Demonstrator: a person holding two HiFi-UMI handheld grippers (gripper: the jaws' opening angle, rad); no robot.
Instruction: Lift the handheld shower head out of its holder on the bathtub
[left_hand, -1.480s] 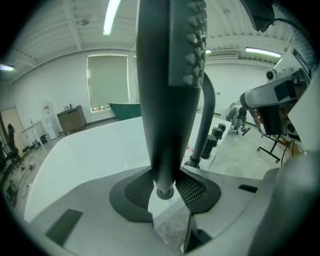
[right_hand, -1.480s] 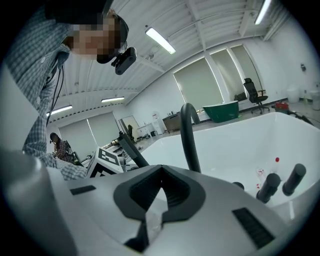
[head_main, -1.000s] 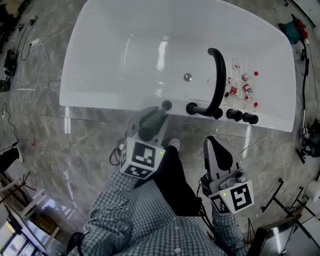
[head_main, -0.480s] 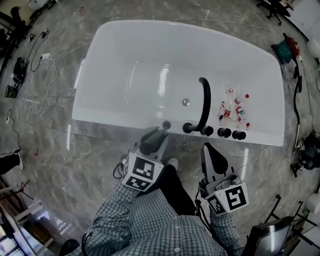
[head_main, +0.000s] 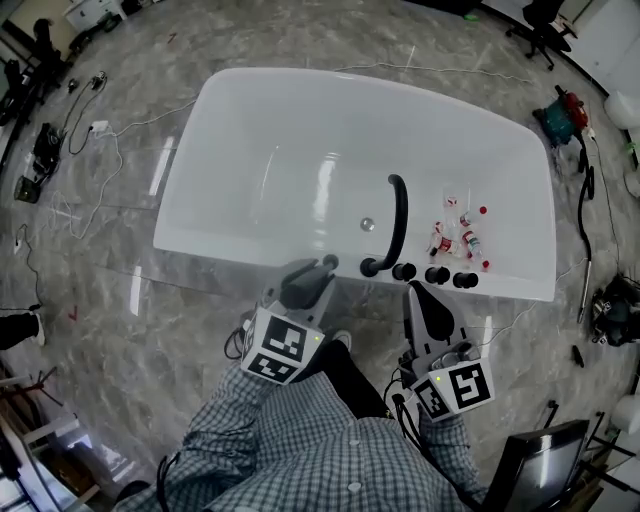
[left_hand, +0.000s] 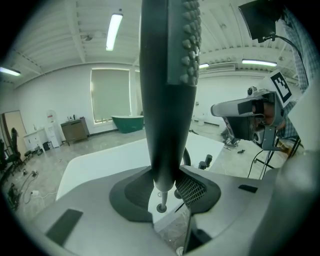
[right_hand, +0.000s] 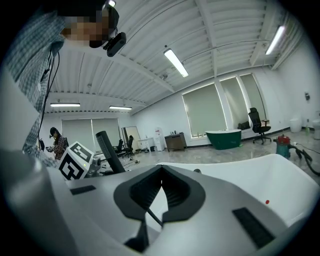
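Note:
My left gripper (head_main: 303, 285) is shut on the dark grey handheld shower head (head_main: 307, 280), just in front of the white bathtub's near rim (head_main: 250, 252). In the left gripper view the shower head (left_hand: 167, 100) stands upright between the jaws of the left gripper (left_hand: 167, 186), nozzles at the top, clear of the tub. The round holder (head_main: 331, 262) on the rim looks empty. My right gripper (head_main: 418, 300) is shut with nothing in it, near the black knobs (head_main: 432, 273). The right gripper view shows the right gripper (right_hand: 161, 187) with its jaws together and the shower head (right_hand: 110, 150) at the left.
A black arched faucet spout (head_main: 396, 220) rises from the tub rim beside the holder. Several small red-capped bottles (head_main: 455, 235) lie inside the tub at the right. Cables (head_main: 90, 150) and tools (head_main: 565, 110) lie on the marble floor around the tub.
The head view has pulled back, so the tub looks smaller and farther up the frame. Both grippers keep their pose, the left still shut on the shower head.

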